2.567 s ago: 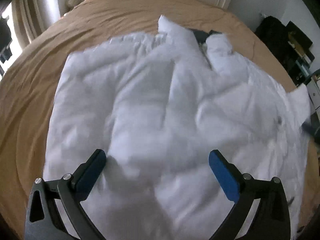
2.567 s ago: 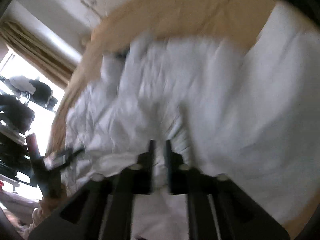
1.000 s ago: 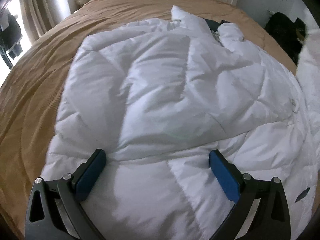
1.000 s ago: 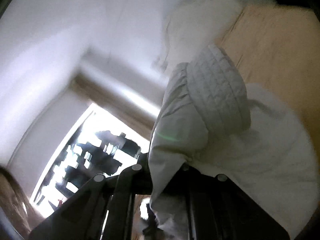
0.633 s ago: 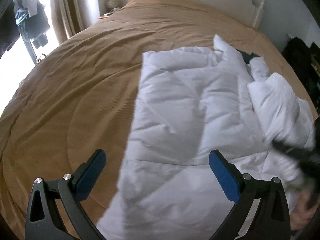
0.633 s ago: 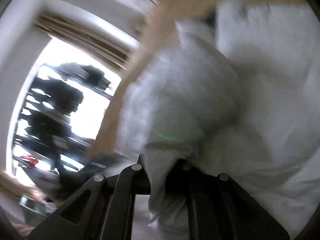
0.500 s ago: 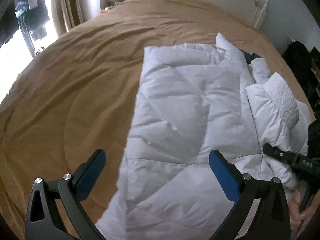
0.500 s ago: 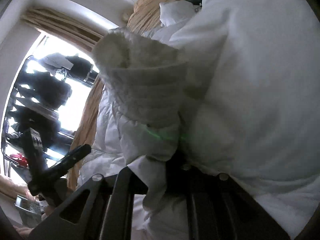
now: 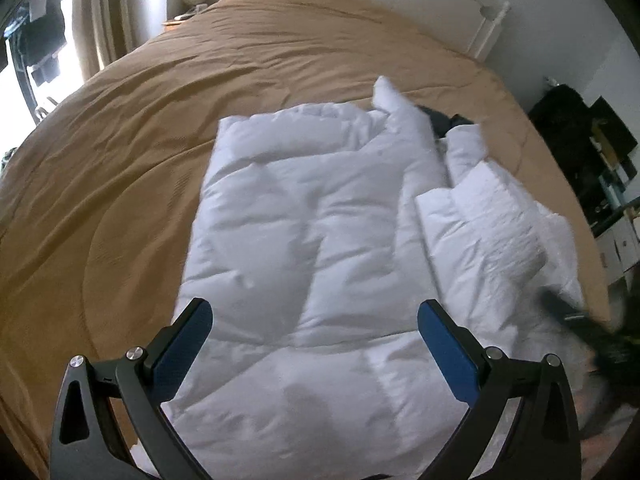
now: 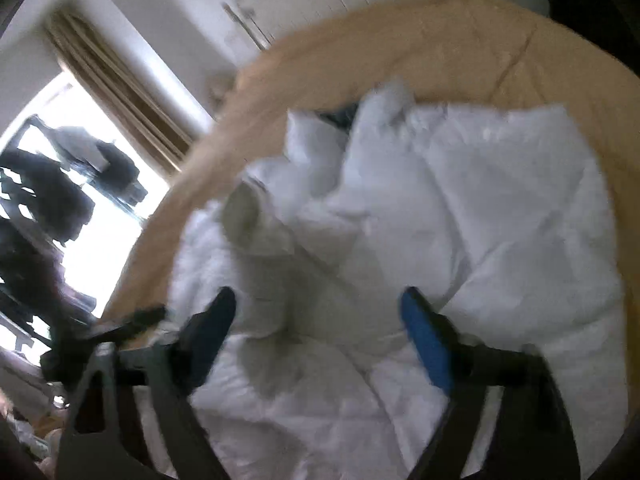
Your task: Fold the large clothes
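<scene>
The big white puffy coat [image 9: 304, 240] lies on the brown bed [image 9: 120, 152], and the left gripper [image 9: 316, 340] and right gripper [image 10: 316, 320], whose jaws have just been opening, both hang over it, wide and holding nothing.

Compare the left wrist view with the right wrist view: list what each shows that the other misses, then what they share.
Only the left wrist view shows the dark shelving beside the bed and the left gripper close up, jaws wide. Only the right wrist view shows the bright window in full, with dark clothes hanging there, and the right gripper close up; its jaws have just opened, gripping nothing. Both show the white puffer jacket on the tan bedspread.
</scene>
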`<control>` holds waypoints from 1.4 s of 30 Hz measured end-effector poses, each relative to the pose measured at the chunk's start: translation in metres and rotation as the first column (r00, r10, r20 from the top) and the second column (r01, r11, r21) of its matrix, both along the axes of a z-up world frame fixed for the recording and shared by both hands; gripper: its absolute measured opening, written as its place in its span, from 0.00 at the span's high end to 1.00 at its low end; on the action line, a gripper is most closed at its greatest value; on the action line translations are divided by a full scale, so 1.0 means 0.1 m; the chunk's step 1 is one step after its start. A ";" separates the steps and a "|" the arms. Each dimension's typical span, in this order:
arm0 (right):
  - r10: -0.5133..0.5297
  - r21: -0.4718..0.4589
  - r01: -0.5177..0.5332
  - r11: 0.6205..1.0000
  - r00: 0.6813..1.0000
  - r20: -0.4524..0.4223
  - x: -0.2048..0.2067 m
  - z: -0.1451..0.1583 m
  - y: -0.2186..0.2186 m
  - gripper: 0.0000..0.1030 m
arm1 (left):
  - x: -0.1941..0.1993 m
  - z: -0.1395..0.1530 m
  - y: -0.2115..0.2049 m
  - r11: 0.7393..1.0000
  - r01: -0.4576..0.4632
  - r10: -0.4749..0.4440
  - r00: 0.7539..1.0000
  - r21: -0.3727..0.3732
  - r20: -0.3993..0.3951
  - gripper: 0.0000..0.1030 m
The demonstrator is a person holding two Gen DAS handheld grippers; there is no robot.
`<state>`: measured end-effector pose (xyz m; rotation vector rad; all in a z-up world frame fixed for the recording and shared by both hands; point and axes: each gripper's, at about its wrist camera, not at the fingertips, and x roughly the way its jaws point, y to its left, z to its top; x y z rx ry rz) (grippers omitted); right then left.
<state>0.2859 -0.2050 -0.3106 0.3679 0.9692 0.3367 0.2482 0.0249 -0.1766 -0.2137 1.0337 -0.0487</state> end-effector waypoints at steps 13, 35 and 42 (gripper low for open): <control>0.306 -0.064 -0.309 0.949 0.951 -0.047 0.12 -0.34 1.14 0.30 | 0.31 -0.10 -0.03 0.999 -0.012 0.010 0.999 -0.037 -0.048 0.01; 0.158 -0.232 -0.163 0.959 0.987 -0.038 0.06 -0.38 0.42 0.26 | 0.03 -0.17 0.15 0.956 -0.029 0.035 0.999 0.293 -0.016 0.06; 0.160 -0.170 -0.162 0.972 0.987 -0.025 0.05 -0.31 0.30 0.20 | -0.16 0.16 -0.37 0.977 0.147 -0.157 0.986 0.155 0.056 0.01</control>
